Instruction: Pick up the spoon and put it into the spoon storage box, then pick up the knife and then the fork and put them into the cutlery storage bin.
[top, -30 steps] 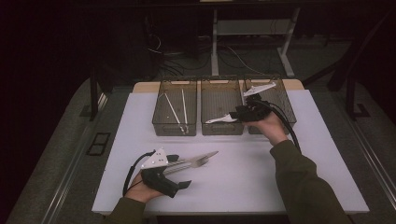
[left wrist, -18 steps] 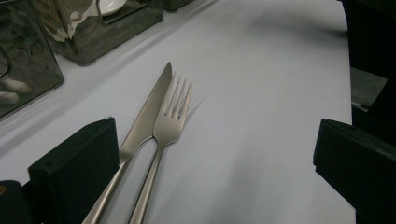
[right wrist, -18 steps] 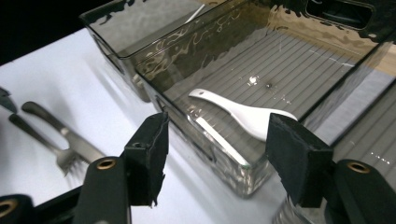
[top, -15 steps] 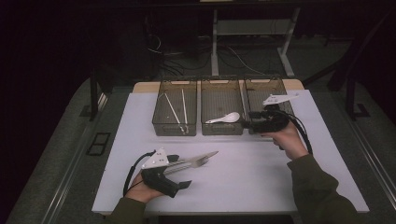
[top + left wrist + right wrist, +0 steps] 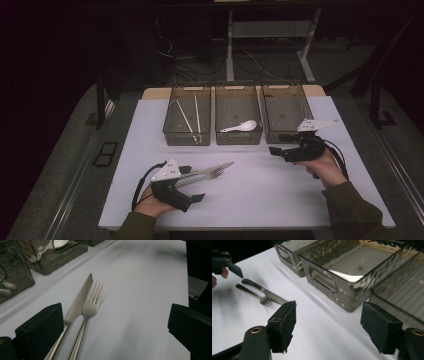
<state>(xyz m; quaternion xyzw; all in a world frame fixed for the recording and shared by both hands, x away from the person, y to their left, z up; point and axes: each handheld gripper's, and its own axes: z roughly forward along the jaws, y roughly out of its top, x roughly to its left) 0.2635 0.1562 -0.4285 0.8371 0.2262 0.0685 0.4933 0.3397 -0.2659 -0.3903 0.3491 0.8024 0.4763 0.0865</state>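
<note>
Right tool (image 5: 275, 144) back off the middle bin (image 5: 238, 141), jaws just opened, white spoon (image 5: 240, 126) inside.

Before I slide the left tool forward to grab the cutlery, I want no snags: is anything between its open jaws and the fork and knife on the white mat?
Nothing visible. The silver metal fork and silver table knife lie together on the white mat, handles running back beside the left tool.

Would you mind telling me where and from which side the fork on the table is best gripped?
Probably by the handle, near its middle. The fork lies flat on the table beside the knife, their handles converging toward the left gripper, whose open jaws already straddle them. Come from above on the side away from the knife, where the table is bare, so the pads catch the fork's handle alone.
</note>
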